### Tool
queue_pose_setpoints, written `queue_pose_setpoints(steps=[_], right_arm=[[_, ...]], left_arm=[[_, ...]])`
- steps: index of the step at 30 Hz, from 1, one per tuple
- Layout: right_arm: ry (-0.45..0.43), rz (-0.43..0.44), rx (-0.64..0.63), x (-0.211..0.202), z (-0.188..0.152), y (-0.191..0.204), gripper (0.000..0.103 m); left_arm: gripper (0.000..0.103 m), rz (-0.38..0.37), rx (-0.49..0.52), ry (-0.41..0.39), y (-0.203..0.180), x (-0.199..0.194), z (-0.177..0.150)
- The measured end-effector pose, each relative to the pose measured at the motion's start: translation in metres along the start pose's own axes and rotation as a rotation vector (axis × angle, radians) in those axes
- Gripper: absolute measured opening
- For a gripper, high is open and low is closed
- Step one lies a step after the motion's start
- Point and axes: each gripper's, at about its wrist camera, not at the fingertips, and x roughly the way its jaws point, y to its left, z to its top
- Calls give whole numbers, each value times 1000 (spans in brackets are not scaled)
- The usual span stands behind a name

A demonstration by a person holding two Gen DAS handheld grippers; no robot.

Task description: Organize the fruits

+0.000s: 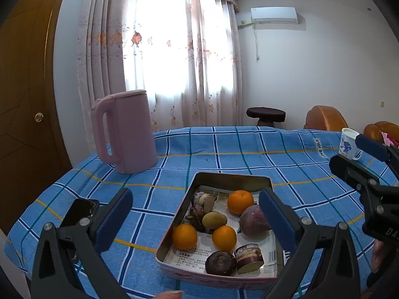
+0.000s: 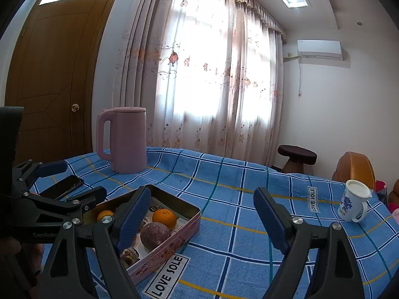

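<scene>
You have a shallow rectangular tin [image 1: 225, 178], paper-lined, lying flat on the blue checked cloth, holding three oranges [image 1: 240, 201], a round purple passion fruit [image 1: 253, 220], a small green-yellow fruit [image 1: 214, 220] and several dark purple pieces, one halved near the front edge [image 1: 249, 258].

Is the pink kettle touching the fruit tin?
Apart. The left wrist view shows a strip of bare blue cloth between the pink kettle and the fruit tin's far rim.
</scene>
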Motion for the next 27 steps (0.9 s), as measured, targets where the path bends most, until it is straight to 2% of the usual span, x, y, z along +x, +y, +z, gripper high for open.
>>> queue_pose_setpoints(steps=[27], right_arm=[[-13, -13, 5, -8, -4, -5, 86]], left_arm=[[103, 41, 16, -32, -8, -11, 7]])
